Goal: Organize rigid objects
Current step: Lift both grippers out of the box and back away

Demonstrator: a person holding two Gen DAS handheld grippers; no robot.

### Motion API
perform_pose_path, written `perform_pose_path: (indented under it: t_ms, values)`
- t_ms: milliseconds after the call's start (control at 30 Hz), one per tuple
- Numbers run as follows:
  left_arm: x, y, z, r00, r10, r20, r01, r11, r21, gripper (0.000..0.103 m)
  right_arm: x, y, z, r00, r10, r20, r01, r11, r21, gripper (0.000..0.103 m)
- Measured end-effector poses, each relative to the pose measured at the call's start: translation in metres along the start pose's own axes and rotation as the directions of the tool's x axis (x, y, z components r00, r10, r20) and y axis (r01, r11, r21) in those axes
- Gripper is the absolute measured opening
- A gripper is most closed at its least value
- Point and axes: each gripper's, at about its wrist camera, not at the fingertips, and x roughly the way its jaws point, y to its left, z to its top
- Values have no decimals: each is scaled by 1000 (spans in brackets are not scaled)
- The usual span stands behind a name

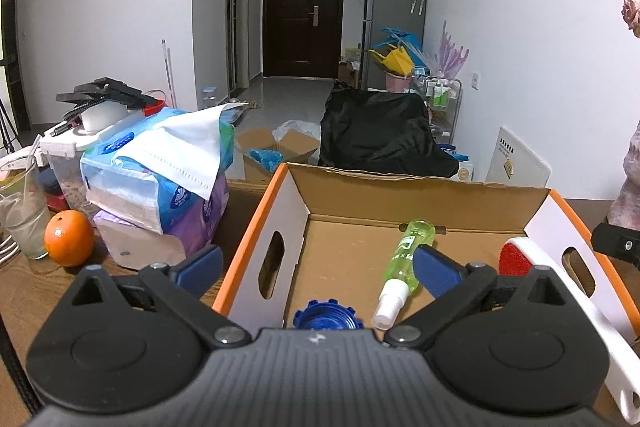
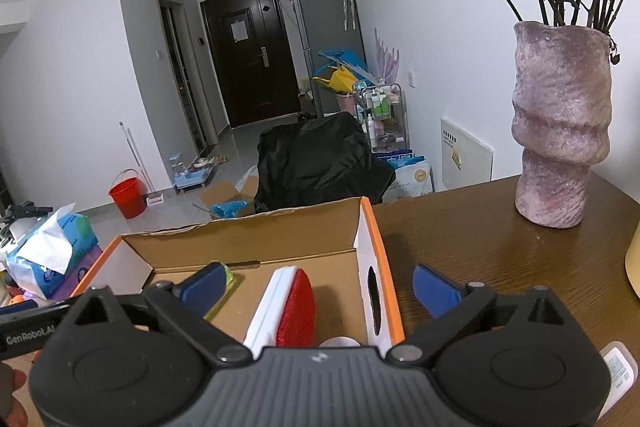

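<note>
An orange-rimmed cardboard box (image 1: 256,227) (image 2: 378,227) stands on the wooden table. Inside lie a green spray bottle (image 1: 404,259) with a white nozzle, a blue ribbed cap (image 1: 326,315) near the front wall, and a white brush with a red pad (image 1: 532,267) (image 2: 292,307) leaning at the right wall. My left gripper (image 1: 318,263) is open, straddling the box's left wall, its right finger beside the bottle. My right gripper (image 2: 318,287) is open over the box's right wall, with the brush lying loose between its fingers.
Tissue packs (image 1: 160,171), an orange (image 1: 68,237), a glass (image 1: 22,211) and a plastic container crowd the table left of the box. A pink vase (image 2: 560,127) with flowers stands at the right. A black bag (image 1: 380,135) sits on the floor behind the table.
</note>
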Motion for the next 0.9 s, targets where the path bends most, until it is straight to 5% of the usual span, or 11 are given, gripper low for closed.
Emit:
perform_pose_path:
  t_ms: [900]
  values:
    - [-37, -7, -6, 1000, -12, 24, 10, 999, 49, 103, -49, 13, -8, 998, -1, 61, 6, 997, -72, 101]
